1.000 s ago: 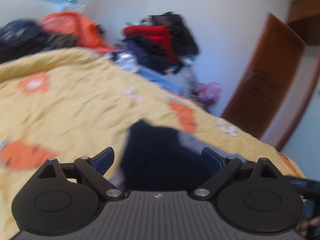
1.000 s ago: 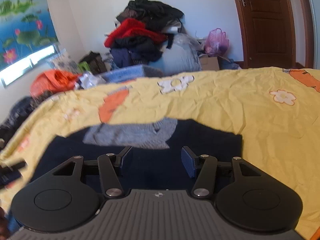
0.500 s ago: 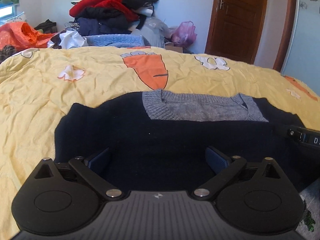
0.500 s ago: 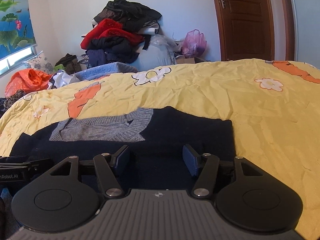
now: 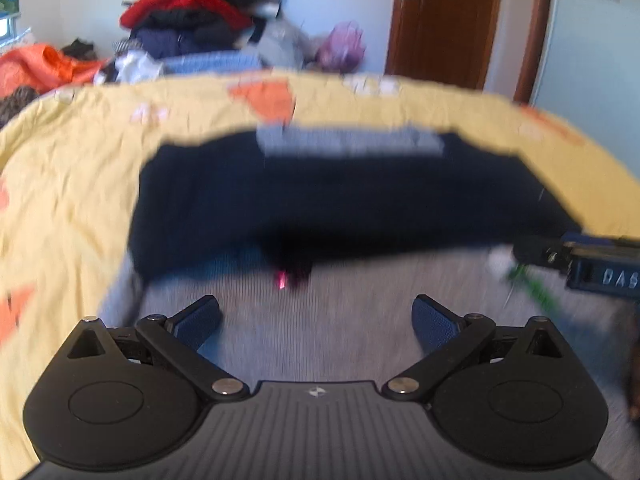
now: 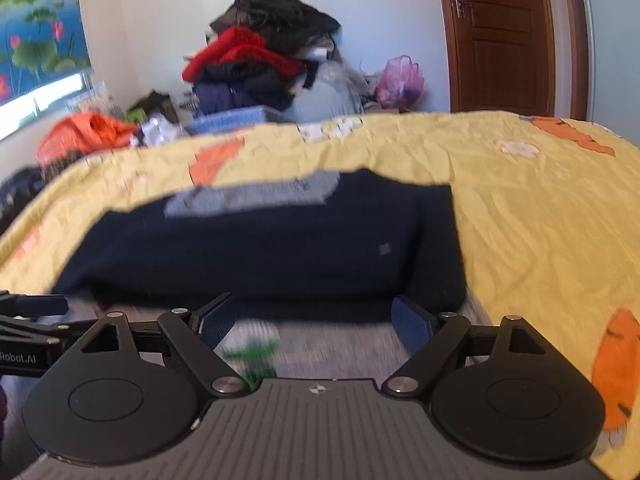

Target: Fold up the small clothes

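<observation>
Left gripper (image 5: 316,322) and right gripper (image 6: 310,320) both spread wide, gripping nothing, over grey fabric (image 5: 340,320); just ahead, folded navy sweater (image 6: 260,248) on yellow bedspread (image 6: 540,208); clothes pile (image 6: 260,56) far beyond.

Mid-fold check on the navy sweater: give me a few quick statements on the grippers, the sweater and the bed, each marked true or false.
1. Both grippers are open and hold nothing. True: left gripper, right gripper.
2. The navy sweater lies on a yellow bedspread. True.
3. The sweater's collar is red. False: the collar is grey.
4. The door behind the bed stands wide open. False: the brown door looks shut.
5. The clothes pile sits on the sweater. False: it is beyond the bed, by the wall.
</observation>
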{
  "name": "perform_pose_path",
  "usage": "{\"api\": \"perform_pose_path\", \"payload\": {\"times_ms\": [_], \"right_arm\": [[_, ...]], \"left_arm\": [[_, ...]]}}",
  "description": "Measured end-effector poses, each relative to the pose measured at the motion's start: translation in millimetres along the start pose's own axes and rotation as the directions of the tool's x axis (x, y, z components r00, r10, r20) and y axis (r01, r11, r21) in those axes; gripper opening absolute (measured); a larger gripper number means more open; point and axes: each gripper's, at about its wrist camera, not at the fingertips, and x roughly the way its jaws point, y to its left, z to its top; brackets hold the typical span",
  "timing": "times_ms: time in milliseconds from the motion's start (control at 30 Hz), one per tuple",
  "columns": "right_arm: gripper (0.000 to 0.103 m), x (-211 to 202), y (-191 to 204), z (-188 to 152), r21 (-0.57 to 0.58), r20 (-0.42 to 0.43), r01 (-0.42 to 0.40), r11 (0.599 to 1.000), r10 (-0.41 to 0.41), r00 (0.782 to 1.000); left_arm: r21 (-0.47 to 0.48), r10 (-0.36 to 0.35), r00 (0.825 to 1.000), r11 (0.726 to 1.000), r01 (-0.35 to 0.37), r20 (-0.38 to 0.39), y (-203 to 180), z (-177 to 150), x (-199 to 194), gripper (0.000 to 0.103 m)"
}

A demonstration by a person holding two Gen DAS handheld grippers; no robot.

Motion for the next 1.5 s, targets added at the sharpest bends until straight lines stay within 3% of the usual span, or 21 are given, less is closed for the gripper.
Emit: {"api": "perform_pose_path", "payload": {"times_ms": [133, 300, 467, 600, 800, 933, 1100, 1200, 1367, 1500], "right_arm": [[0.089, 1, 2, -7, -0.032, -0.002, 0.007, 0.999, -0.007, 1.0], [0.102, 9, 21, -6, -0.131, -0.051, 0.055, 0.99, -0.062, 0.997], [0.102, -14, 23, -21, -0.131, -0.074, 0.097, 0.987, -0.108, 0.991], [0.103, -31, 19, -36, -0.129, -0.059, 0.09, 0.988, -0.098, 0.993], [0.103, -29, 18, -36, -0.131, -0.054, 0.087, 0.987, -0.095, 0.994], [0.103, -30, 18, -36, -0.13, -0.052, 0.088, 0.988, -0.095, 0.994], [0.103, -31, 18, -36, -0.13, -0.05, 0.09, 0.987, -0.098, 0.994], [0.102, -34, 18, -36, -0.123, -0.054, 0.096, 0.988, -0.103, 0.993], [0.103, -59, 14, -44, -0.053, -0.097, 0.094, 0.994, -0.098, 0.99], [0.103, -59, 17, -58, -0.121, -0.048, 0.105, 0.987, -0.111, 0.993]], "left_arm": [[0.018, 0.018, 0.999, 1.0, -0.018, 0.041, -5, -8, 0, 0.103], [0.014, 0.025, 0.999, 1.0, -0.025, 0.04, -6, -7, 2, 0.103], [0.011, 0.021, 0.999, 1.0, -0.021, 0.041, -2, -6, 3, 0.103], [0.011, 0.021, 0.999, 1.0, -0.022, 0.041, -3, -7, 3, 0.103], [-0.001, 0.053, 0.998, 0.999, -0.053, 0.027, -4, -6, -7, 0.103], [-0.072, -0.029, 0.998, 0.997, 0.034, 0.059, 0, -22, -42, 0.103], [-0.025, 0.009, 1.0, 1.0, -0.009, 0.008, -8, -42, -47, 0.103], [0.03, 0.033, 0.999, 0.999, -0.035, 0.042, -13, -52, -45, 0.103], [0.019, 0.038, 0.998, 0.999, -0.039, 0.044, -13, -52, -44, 0.103], [0.017, 0.035, 0.998, 0.999, -0.036, 0.044, -12, -53, -44, 0.103]]}}
